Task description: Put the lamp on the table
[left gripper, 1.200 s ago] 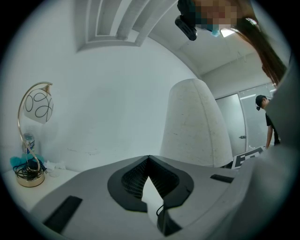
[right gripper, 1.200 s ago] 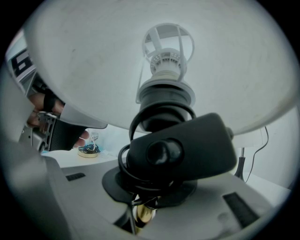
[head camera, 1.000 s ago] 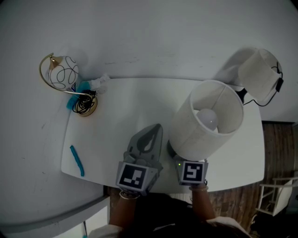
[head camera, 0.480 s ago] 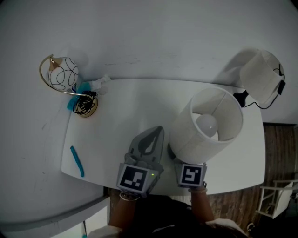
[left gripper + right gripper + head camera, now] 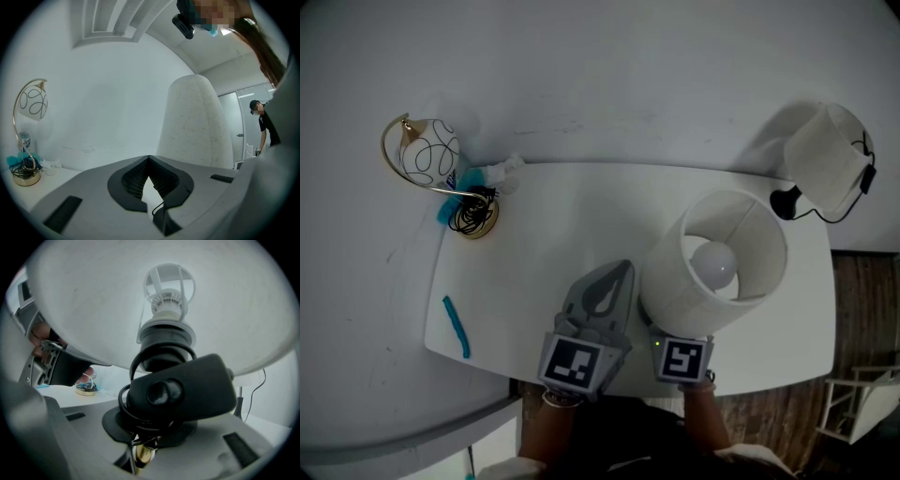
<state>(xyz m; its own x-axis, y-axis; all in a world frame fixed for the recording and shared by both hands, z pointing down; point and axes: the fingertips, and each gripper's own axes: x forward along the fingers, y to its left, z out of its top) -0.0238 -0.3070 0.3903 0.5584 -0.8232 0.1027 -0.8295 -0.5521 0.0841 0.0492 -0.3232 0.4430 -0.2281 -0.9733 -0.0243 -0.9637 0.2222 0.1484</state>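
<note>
The lamp has a white drum shade [image 5: 675,281] and a bulb [image 5: 714,263], and it stands upright over the table's [image 5: 534,234] near right part. In the right gripper view my right gripper [image 5: 149,442] is shut on the lamp's brass stem [image 5: 143,454], under a black switch [image 5: 180,392] wound with cord. In the head view the shade hides those jaws; only the marker cube [image 5: 682,360] shows. Whether the lamp's foot touches the table I cannot tell. My left gripper [image 5: 620,269] [image 5: 149,158] lies just left of the shade [image 5: 194,124], shut and holding nothing.
A globe lamp [image 5: 427,150] with a gold ring base [image 5: 474,217] and coiled cord stands at the table's far left corner. A blue strip [image 5: 456,325] lies near the left front edge. A second white-shaded lamp [image 5: 826,155] with a black cord hangs off the far right corner.
The held lamp's shade has drifted slightly toward the table's near edge. The left gripper has stayed where it was.
</note>
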